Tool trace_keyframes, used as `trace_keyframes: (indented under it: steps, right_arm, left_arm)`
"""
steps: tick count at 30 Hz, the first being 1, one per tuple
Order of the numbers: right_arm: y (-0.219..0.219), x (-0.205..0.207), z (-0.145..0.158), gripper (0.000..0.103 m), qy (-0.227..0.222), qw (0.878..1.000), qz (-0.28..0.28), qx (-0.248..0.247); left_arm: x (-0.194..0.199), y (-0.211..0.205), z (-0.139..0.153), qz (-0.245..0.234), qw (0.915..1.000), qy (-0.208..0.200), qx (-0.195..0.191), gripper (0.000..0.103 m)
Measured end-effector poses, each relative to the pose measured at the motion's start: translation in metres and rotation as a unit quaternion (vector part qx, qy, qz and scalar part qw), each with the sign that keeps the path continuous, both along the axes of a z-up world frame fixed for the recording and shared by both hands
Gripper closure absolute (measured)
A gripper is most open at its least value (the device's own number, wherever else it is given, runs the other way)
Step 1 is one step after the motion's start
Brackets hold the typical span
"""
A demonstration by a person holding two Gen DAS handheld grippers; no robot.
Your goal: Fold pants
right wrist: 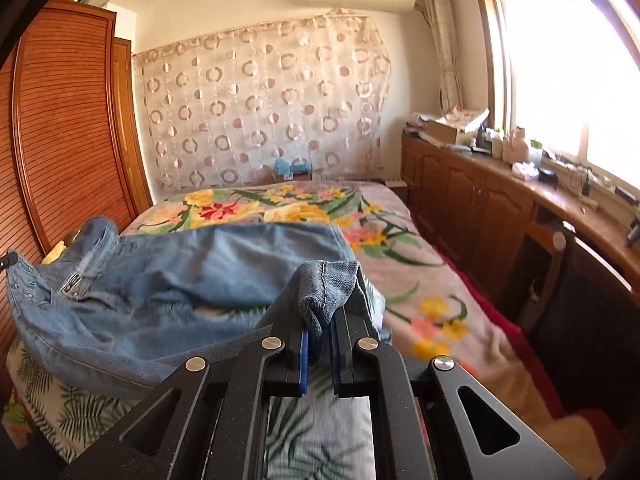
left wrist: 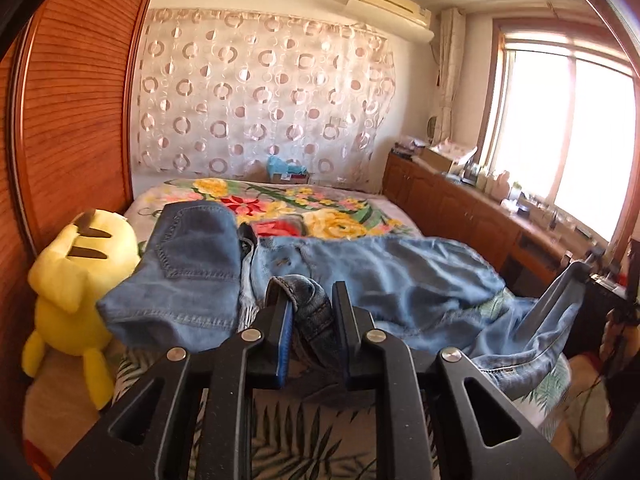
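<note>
Pants [left wrist: 360, 276], light blue denim, lie rumpled and spread across the near half of the bed [left wrist: 348, 204], over its flowered blanket and a palm-leaf print sheet at the near edge. Waist end sits to the left: in the left wrist view a back pocket with double stitching faces up, and the fabric there is flipped over on itself. Open fly and zipper show in the right wrist view, left side. One leg trails off to the right and hangs partly lifted, hem raised. Cloth is creased, not flat, no neat fold visible.

Left gripper [left wrist: 310, 304] has its jaws narrowed on a darker rolled band of denim, likely waistband or hem, pinched between the blue pads and lifted off the bed. Right gripper [right wrist: 318, 320] has its jaws nearly together, clamping a stitched hem edge that stands up as a small peak above the fingers, inner darker side showing.

Yellow plush toy [left wrist: 76, 280] sits left of the bed, just beside the waist end, against the wooden wardrobe [left wrist: 72, 100]. Wooden cabinets [right wrist: 472, 200] run along the right wall under the window [right wrist: 560, 72].
</note>
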State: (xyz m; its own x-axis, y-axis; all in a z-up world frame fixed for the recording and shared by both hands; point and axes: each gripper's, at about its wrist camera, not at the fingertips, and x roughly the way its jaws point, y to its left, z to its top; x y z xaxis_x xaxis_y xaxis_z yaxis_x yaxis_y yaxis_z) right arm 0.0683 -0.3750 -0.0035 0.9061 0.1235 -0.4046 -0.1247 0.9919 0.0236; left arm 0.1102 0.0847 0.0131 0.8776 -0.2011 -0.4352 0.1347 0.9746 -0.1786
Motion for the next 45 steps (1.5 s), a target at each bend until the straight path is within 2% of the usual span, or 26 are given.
trace_keyframes:
  steps: [8,16,26,36,45]
  right_arm:
    - [0.015,0.056,-0.008,0.096,-0.005,1.000,0.003,-0.013]
    - [0.028,0.103,0.007,0.096,-0.028,0.999,0.002,-0.032]
    - [0.041,0.132,-0.002,0.096,-0.050,0.998,-0.001,-0.039]
    - [0.060,0.187,-0.009,0.096,-0.042,0.997,-0.013,-0.060]
    - [0.086,0.244,-0.028,0.096,0.003,0.996,-0.019,-0.084]
  left_arm:
    - [0.051,0.009,0.003,0.017,0.9998,0.001,0.005,0.085]
    - [0.106,0.013,0.010,0.026,0.9995,0.001,0.016,0.085]
    - [0.151,0.014,0.022,0.034,0.9989,-0.014,0.029,0.085]
    - [0.208,0.013,-0.002,0.045,0.9979,0.022,0.041,0.085]
    - [0.219,0.012,-0.024,0.044,0.9969,0.046,0.046,0.085]
